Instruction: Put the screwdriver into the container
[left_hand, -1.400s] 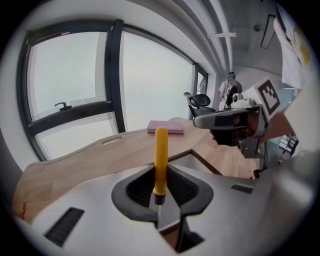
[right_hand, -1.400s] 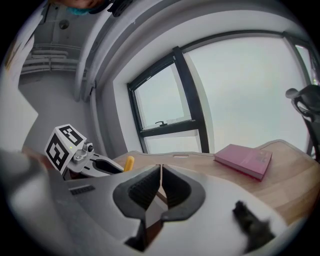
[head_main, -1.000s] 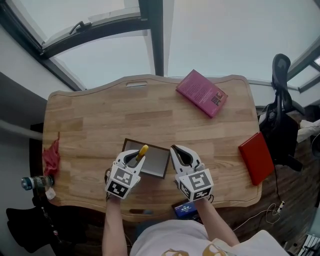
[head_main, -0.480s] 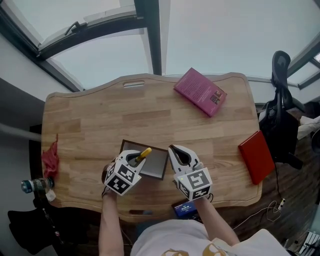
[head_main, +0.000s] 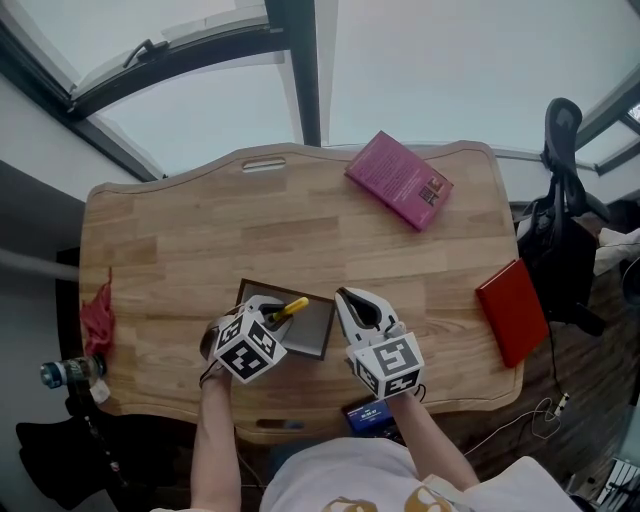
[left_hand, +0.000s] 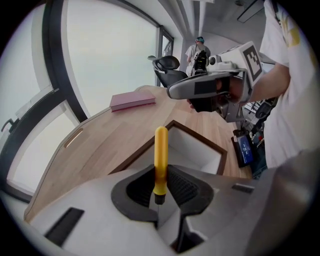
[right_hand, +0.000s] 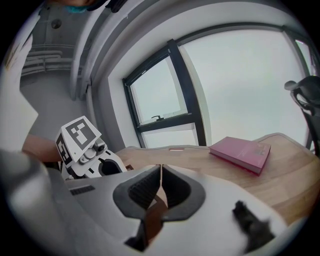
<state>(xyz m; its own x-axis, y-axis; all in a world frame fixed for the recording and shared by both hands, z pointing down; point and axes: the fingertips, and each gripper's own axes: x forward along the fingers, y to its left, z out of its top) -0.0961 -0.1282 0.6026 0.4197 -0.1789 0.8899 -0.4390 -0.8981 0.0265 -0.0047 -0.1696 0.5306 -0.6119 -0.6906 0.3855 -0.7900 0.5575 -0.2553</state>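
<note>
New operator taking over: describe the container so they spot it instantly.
On the wooden table, look at the near edge, between the left gripper and right gripper. The container is the shallow rectangular tray there; unlike the closed pink book and red book, it is open-topped, dark-rimmed, grey inside.

one overhead, two low, same table (head_main: 170, 240)

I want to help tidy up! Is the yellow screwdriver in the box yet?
Not yet. Done: the left claw grips the screwdriver. In hand: it hangs over the container. Left: lower it in and let go. The right claw is shut and empty.
</note>
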